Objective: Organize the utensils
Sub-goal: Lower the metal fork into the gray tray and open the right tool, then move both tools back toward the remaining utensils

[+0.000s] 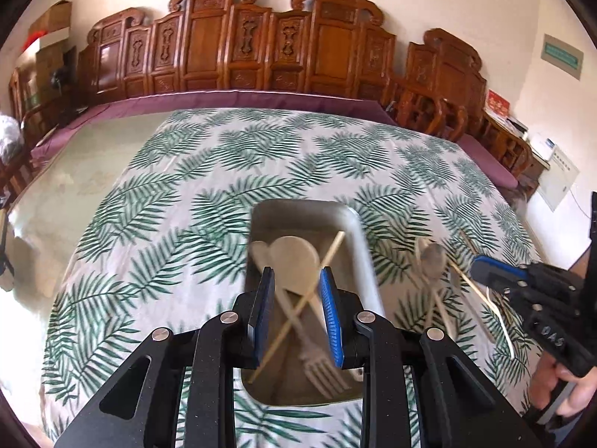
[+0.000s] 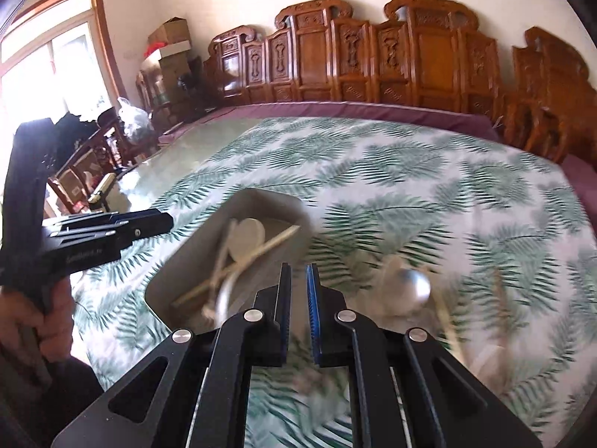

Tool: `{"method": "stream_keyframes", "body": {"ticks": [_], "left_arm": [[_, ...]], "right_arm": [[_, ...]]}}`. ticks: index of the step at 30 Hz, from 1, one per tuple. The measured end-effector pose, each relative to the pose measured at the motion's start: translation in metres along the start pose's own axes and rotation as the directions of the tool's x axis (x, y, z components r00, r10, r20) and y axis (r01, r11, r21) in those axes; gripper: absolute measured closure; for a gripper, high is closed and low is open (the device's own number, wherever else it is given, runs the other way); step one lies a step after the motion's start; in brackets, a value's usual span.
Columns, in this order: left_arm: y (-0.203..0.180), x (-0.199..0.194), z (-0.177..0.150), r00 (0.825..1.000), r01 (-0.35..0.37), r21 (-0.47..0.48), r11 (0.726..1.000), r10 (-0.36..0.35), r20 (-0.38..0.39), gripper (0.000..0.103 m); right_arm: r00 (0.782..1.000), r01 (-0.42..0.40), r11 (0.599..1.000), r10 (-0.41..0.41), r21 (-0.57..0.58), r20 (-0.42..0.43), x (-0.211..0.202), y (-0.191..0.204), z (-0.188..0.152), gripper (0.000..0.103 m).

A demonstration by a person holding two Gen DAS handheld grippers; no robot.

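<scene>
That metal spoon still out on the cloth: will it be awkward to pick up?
Probably a bit. The metal spoon looks polished, so likely slippery between the pads. It lies low across other loose utensils, so it may pivot or drag them. It seems rigid, not floppy.

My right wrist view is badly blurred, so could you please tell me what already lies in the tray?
Observer: The left wrist view shows a fork, a wooden spoon and one chopstick inside the tray.
Operator: What is still outside it?
Observer: Beside the metal spoon, thin sticks, likely chopsticks, lie on the leaf-print cloth to the tray's right.
Operator: Is the left gripper carrying anything?
Observer: No, the left gripper has its fingers apart with nothing between them.
</scene>
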State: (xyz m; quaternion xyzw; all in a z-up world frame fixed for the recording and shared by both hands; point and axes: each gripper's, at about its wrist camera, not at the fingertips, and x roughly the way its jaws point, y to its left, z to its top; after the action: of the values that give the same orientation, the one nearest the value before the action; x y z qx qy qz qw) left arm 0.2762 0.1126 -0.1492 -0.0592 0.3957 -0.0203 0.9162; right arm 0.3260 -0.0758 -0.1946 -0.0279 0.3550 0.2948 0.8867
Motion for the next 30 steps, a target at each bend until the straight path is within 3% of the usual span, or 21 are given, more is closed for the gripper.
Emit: {"method": "stream_keyframes", "body": {"ticks": [4,8,12,20,30], "left_arm": [[-0.022,0.003,-0.002,1.0,0.025,0.033,0.999,-0.025,0.0,0.079],[-0.043,0.005,-0.005,0.998,0.057,0.057,0.997,-0.057,0.002,0.068],[-0.067,0.008,-0.012,0.997,0.082,0.092,0.992,-0.082,-0.007,0.067],[-0.101,0.018,-0.024,0.995,0.102,0.155,0.983,-0.099,-0.029,0.067],[-0.113,0.031,-0.029,0.993,0.112,0.165,0.98,-0.104,-0.059,0.067]], "right_arm": [[0.997,0.081,0.997,-0.08,-0.019,0.012,-0.027,-0.026,-0.014,0.091],[0.988,0.157,0.988,-0.157,-0.003,0.007,-0.04,-0.06,-0.031,0.091],[0.974,0.227,0.973,-0.226,0.041,-0.007,-0.039,-0.092,-0.048,0.091],[0.969,0.237,0.968,-0.229,0.085,-0.092,-0.019,-0.127,-0.074,0.087],[0.962,0.21,0.976,-0.194,0.066,-0.19,-0.012,-0.121,-0.095,0.087]]}}
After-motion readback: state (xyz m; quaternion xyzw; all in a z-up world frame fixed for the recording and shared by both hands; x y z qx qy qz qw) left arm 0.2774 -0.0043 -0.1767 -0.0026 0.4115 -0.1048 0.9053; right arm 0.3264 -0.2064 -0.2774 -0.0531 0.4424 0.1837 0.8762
